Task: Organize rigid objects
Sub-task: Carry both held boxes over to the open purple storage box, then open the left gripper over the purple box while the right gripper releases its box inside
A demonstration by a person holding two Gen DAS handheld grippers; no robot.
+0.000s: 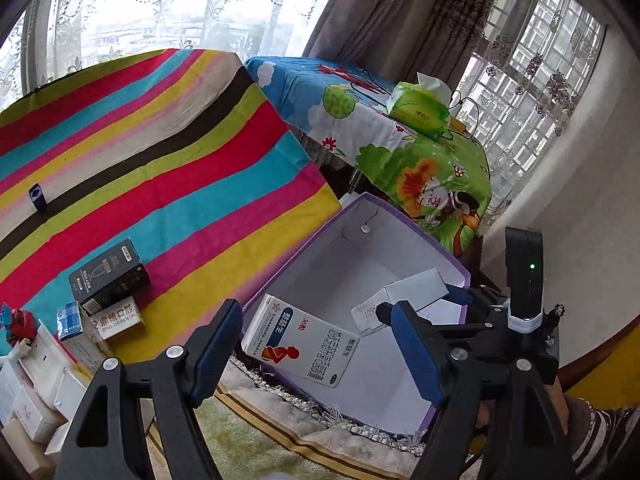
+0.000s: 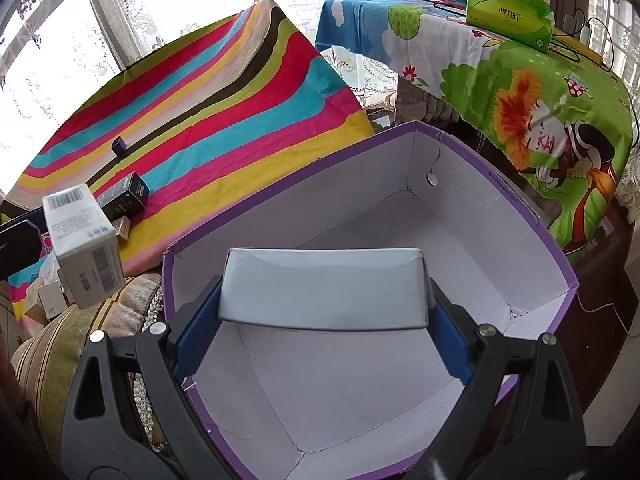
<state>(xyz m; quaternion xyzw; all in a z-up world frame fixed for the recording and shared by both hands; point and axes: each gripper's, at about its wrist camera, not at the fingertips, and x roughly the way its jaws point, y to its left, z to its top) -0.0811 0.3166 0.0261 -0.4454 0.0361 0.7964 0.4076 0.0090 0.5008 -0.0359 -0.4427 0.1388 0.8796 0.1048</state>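
Left wrist view.
- Left gripper (image 1: 309,312): jaws wide apart, gripping nothing.
- Medicine box (image 1: 304,344): white, with a red figure and a blue label, its print upside down. It sits between the jaws over the near left rim of the carton. Its long axis runs across from jaw to jaw, dipping toward the right. Its left end is just beside the left pad and its right end is clear of the right pad. I cannot tell whether it rests on anything.
- Purple carton (image 1: 424,240): open top, white inside, standing beside the striped cloth (image 1: 160,140).
- Black box (image 1: 108,276): lies on the cloth, with small white boxes near it.
- Tissue pack (image 1: 420,110): green, on the cartoon-print cloth behind.

Right wrist view.
- Right gripper (image 2: 324,286): jaws spread wide and clamped on the plain white box (image 2: 324,284).
- Plain white box: held over the carton's open inside, with its long axis level, running pad to pad and its ends against the blue pads.
- Medicine box: left of the carton's near left corner, tilted, with its barcode end toward the camera.
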